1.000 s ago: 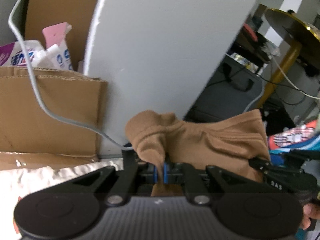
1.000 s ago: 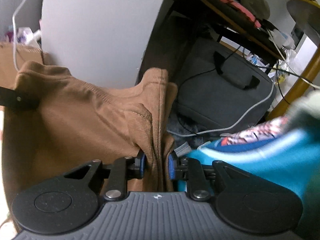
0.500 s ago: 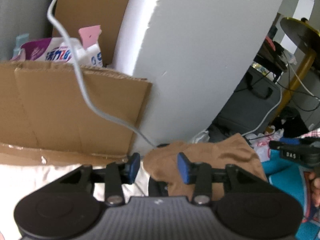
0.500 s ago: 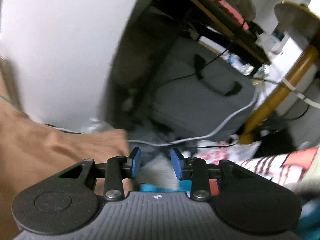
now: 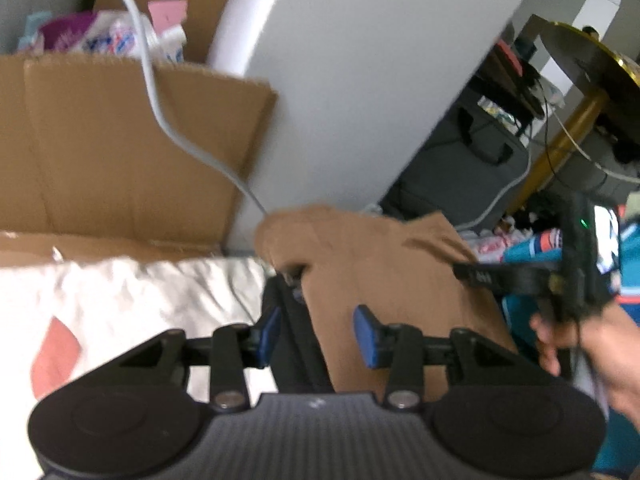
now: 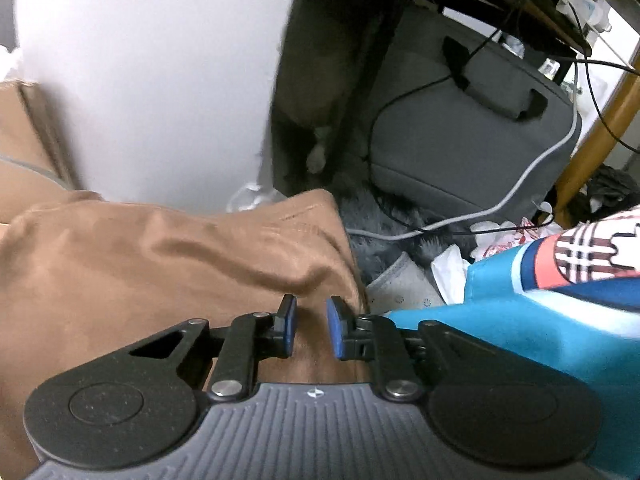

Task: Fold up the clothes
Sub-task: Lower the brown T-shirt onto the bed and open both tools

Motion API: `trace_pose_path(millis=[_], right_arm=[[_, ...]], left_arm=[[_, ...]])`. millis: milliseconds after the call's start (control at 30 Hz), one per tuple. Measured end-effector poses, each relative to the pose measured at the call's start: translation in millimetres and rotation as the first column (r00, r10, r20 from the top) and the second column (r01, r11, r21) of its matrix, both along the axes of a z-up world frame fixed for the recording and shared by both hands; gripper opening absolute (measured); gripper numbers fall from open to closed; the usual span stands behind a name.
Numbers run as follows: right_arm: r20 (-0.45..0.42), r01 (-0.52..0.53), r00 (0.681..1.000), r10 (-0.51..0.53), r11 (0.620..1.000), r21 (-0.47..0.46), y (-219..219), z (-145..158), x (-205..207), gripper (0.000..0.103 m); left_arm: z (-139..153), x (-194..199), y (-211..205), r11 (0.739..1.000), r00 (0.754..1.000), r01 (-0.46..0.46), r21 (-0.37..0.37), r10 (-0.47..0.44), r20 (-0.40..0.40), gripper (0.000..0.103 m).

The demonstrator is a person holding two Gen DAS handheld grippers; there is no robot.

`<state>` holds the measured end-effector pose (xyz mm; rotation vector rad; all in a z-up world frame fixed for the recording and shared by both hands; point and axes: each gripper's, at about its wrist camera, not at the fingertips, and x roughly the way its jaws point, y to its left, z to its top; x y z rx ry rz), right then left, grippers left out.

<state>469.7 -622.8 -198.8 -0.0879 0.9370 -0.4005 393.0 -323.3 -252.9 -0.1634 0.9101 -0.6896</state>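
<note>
One brown garment (image 5: 384, 280) lying flat, long axis running away from cameras. Left hand-held gripper (image 5: 316, 330) spread, angled down above it. Right hand-held gripper (image 6: 311, 326) angled down, closing around fabric edge.

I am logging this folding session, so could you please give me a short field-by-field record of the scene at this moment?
garment: brown garment, lying rumpled on the work surface
left gripper: open, over the garment's left edge, fingers not pressing
right gripper: closing, brown cloth between the fingers, pads not pressing yet
beside garment: teal patterned cloth on the right
behind: white panel, cardboard box, grey bag
</note>
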Motion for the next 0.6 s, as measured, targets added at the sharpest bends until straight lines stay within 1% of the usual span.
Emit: trace_pose_path(millis=[100,167,233,267,333,367,400,500,600], right_arm=[[-0.032,0.015,0.999,-0.017,0.998,-0.053,-4,-13,12,0.021],[-0.043,0.025,0.999,-0.030,0.993,-0.112,-5,-21,18,0.021],[-0.005,0.071,0.997,-0.075,0.969,-0.238,-4,-22,22,0.022],[0.018,0.094,0.996,-0.093,0.963,-0.251,-4,-18,24,0.022],[0.049,0.114,0.993,-0.106,0.965,-0.237,-4,-9,25,0.022],[0.061,0.103,0.994,-0.091,0.967,-0.233,-2,-4,25,0.022],[0.067,0.083,0.995,-0.070,0.969,-0.233,1,2,25,0.022],[0.065,0.002,0.998,0.014,0.968,-0.249,11,20,18,0.022],[0.075,-0.048,0.995,0.067,0.974,-0.223,18,39,-2,0.022]], left_arm=[[-14,-11,-3,0.999,1.000,0.023,0.027,-0.023,0.000,0.043],[-21,-15,1,0.999,0.999,0.031,0.026,-0.031,-0.008,0.043],[-26,-17,4,0.999,0.999,0.029,0.029,-0.028,-0.019,0.043],[-27,-16,6,0.999,0.999,0.026,0.029,-0.026,-0.022,0.043],[-28,-16,9,0.999,0.999,0.022,0.029,-0.021,-0.028,0.044],[-27,-15,11,0.999,0.999,0.020,0.029,-0.020,-0.030,0.044],[-25,-16,13,0.999,0.999,0.017,0.031,-0.017,-0.029,0.043],[-15,-20,17,0.999,1.000,0.009,0.039,-0.008,-0.017,0.042],[-6,-25,21,0.999,1.000,0.001,0.036,-0.001,-0.010,0.043]])
